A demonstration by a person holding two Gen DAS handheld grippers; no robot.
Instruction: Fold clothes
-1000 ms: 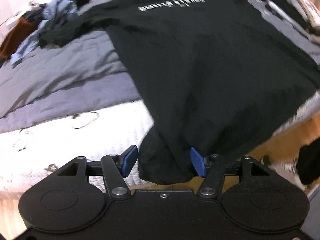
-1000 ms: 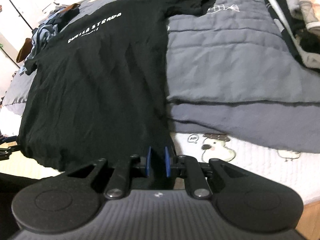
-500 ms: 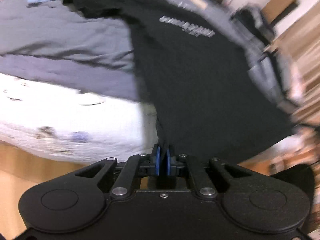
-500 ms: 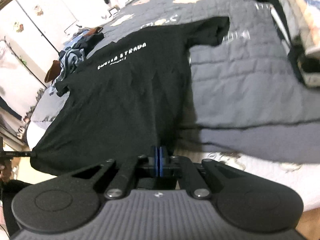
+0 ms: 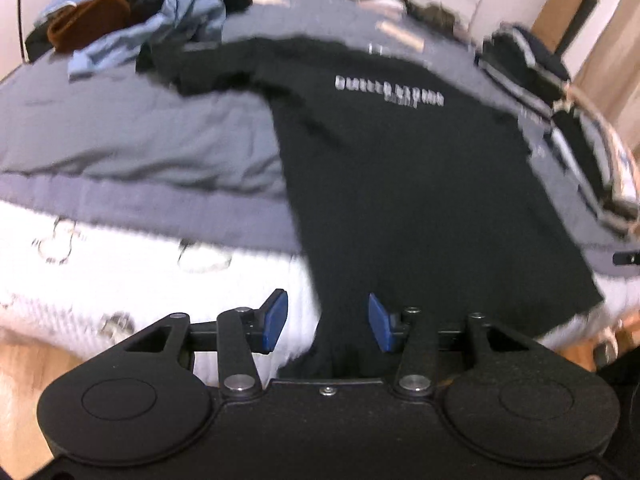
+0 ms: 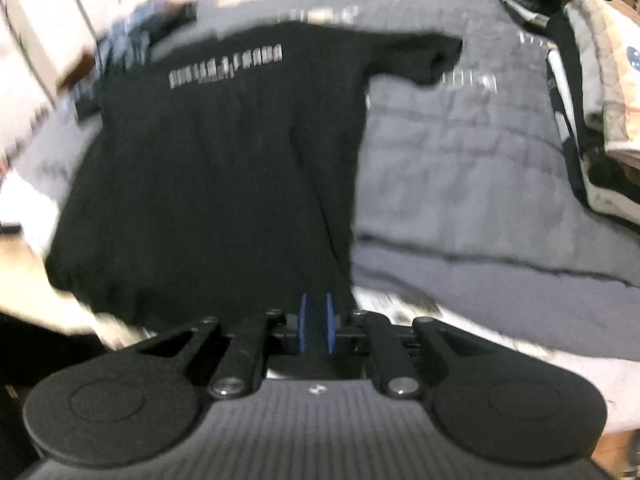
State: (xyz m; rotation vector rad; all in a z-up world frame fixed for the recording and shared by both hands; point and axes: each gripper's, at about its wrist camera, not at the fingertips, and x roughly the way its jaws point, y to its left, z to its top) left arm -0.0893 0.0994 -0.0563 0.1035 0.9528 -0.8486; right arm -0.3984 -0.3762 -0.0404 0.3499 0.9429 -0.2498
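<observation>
A black T-shirt (image 5: 400,180) with white chest lettering lies spread on the grey quilt (image 5: 140,140), its bottom hem hanging over the bed's near edge. My left gripper (image 5: 322,320) is at the hem's left corner. Its jaws are opening, and the cloth hangs loosely between the blue pads, touching neither. In the right wrist view the T-shirt (image 6: 208,180) runs down to my right gripper (image 6: 316,322) at the hem's right corner. These jaws are opening too, with a narrow gap and dark cloth in it. Both views are blurred.
A heap of blue, brown and dark clothes (image 5: 132,20) sits at the quilt's far left. A stack of folded garments (image 6: 592,100) lies along the right side of the bed. The white printed sheet (image 5: 120,272) covers the mattress edge, with wooden floor below.
Half a second ago both grippers were shut on the hem. Now the left jaws stand wide apart and the right jaws show a slit. Both hands have risen a little.
</observation>
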